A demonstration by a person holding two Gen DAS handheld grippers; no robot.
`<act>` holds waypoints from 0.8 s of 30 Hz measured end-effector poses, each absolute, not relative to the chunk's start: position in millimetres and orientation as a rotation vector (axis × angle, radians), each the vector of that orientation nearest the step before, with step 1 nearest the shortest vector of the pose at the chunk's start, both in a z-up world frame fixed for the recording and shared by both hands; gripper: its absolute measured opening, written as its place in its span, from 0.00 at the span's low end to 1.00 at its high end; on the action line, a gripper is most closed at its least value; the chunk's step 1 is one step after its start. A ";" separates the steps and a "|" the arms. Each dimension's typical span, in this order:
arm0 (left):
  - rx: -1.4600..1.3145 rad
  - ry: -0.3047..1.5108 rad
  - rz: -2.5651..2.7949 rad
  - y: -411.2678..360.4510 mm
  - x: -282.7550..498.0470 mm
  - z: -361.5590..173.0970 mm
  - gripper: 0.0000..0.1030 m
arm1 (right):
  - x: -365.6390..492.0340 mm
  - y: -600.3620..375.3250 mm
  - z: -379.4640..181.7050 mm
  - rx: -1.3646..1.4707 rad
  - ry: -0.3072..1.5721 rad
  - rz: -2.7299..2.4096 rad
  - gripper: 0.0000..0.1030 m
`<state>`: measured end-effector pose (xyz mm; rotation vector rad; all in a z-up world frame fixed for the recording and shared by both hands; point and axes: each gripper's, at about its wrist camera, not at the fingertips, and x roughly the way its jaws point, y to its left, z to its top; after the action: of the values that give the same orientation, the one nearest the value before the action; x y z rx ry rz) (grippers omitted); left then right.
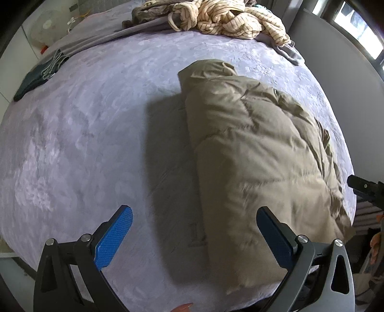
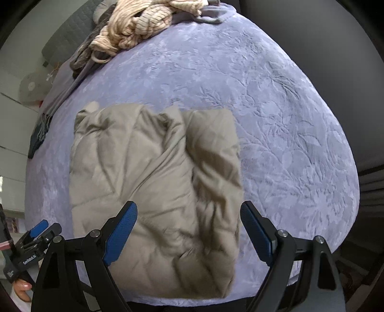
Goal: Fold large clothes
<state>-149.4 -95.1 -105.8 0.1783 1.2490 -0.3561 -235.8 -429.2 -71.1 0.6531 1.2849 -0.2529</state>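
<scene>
A khaki quilted jacket (image 1: 259, 148) (image 2: 156, 168) lies folded into a thick rectangle on the lavender bed cover (image 1: 84, 132) (image 2: 288, 120), near the bed's front edge. My left gripper (image 1: 194, 211) hangs open over the jacket's left edge, with nothing between its blue pads (image 1: 115, 237). My right gripper (image 2: 188, 206) stands open above the front half of the jacket, its fingers clear of the fabric. The left gripper (image 2: 38, 230) also shows at the lower left of the right wrist view, with a hand on its handle. The right gripper's tip (image 1: 364, 187) shows at the right edge of the left wrist view.
A heap of cream striped clothes (image 1: 228, 19) (image 2: 134, 28) lies at the far end of the bed, on a grey garment (image 1: 96, 40). A dark green folded item (image 1: 31, 81) (image 2: 36, 141) sits at the bed's left edge. A white fan (image 1: 48, 26) stands beyond the bed.
</scene>
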 end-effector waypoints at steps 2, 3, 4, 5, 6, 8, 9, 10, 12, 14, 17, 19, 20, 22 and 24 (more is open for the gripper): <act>0.178 1.266 -0.346 -104.3 -143.0 -110.6 1.00 | -230.9 -438.9 -79.6 0.650 1.312 -0.253 0.87; 0.175 1.281 -0.348 -110.3 -139.4 -114.0 1.00 | -229.8 -441.8 -82.0 0.650 1.323 -0.253 0.87; 0.178 1.287 -0.352 -114.5 -137.0 -115.9 1.00 | -227.9 -446.7 -86.3 0.655 1.337 -0.243 0.87; 0.185 1.288 -0.353 -118.9 -135.9 -117.4 1.00 | -226.4 -450.0 -89.6 0.654 1.344 -0.237 0.87; 0.197 1.290 -0.349 -124.4 -133.7 -119.3 1.00 | -225.5 -453.0 -92.2 0.651 1.349 -0.239 0.87; 0.200 1.299 -0.354 -130.9 -130.4 -122.7 1.00 | -224.1 -461.7 -100.6 0.678 1.357 -0.233 0.87; 0.200 1.303 -0.357 -132.4 -129.3 -124.0 1.00 | -223.6 -465.3 -104.3 0.696 1.359 -0.227 0.87; 0.204 1.308 -0.359 -135.2 -127.3 -126.3 1.00 | -223.4 -468.9 -108.1 0.708 1.361 -0.231 0.87; 0.204 1.315 -0.361 -137.5 -124.8 -129.3 1.00 | -223.4 -478.3 -116.3 0.720 1.363 -0.248 0.87; 0.194 1.324 -0.367 -140.0 -121.6 -132.2 1.00 | -224.8 -487.3 -125.2 0.740 1.365 -0.262 0.87; 0.184 1.333 -0.374 -141.0 -117.9 -135.2 1.00 | -227.1 -497.3 -141.5 0.802 1.374 -0.247 0.87; 0.179 1.334 -0.384 -141.3 -116.5 -136.2 1.00 | -228.7 -500.4 -150.3 0.837 1.382 -0.231 0.87; 0.174 1.334 -0.392 -141.5 -115.3 -136.7 1.00 | -230.0 -501.8 -156.0 0.865 1.387 -0.218 0.87; 0.137 1.342 -0.420 -139.3 -111.2 -138.2 1.00 | -232.5 -502.7 -164.3 0.921 1.383 -0.189 0.87; 0.095 1.356 -0.444 -135.6 -106.7 -140.2 1.00 | -234.6 -503.7 -171.7 1.005 1.358 -0.139 0.87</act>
<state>-106.7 -135.6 -140.2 0.0953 1.3558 -0.4442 -234.6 -503.7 -171.7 1.0049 1.3584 -0.1393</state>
